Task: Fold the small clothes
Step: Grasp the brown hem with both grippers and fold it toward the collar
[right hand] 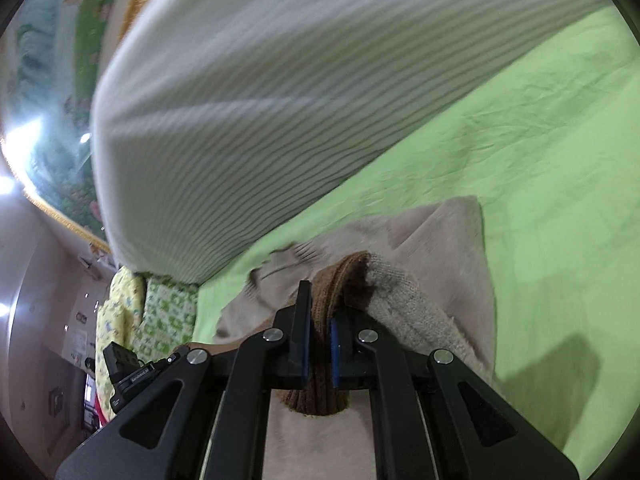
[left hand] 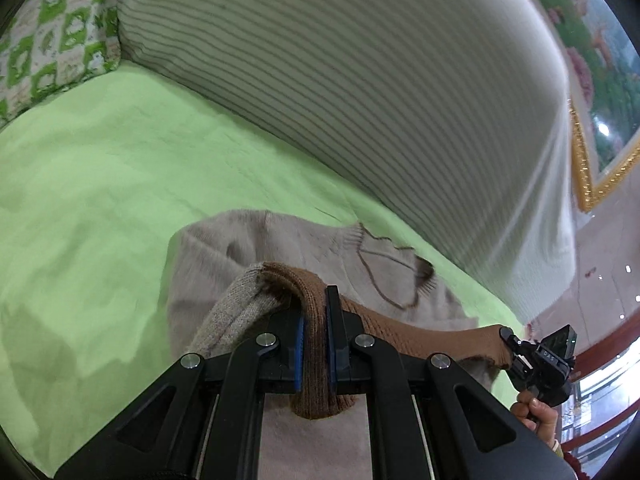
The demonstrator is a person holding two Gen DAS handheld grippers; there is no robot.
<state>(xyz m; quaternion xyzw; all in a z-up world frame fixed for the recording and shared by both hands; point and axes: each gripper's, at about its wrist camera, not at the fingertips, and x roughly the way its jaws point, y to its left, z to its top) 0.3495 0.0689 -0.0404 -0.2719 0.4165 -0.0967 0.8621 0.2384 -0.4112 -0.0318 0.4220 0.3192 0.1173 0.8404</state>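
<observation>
A small beige sweater [left hand: 240,248] lies on a green sheet [left hand: 100,152] just ahead of both grippers. The left gripper [left hand: 315,344] and right gripper [right hand: 320,350] each clamp its brown hem [left hand: 316,320], lifted. Judged: first fold underway, nothing finished, sleeves and later folds remain

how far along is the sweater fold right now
Done: both tongs have hold of the brown hem, the left tongs at one end, the right tongs at the other, each shut on it. In hand: the hem is lifted over the beige sweater, whose collar end lies on the green sheet. Left: lay the hem down and finish the fold.
</observation>
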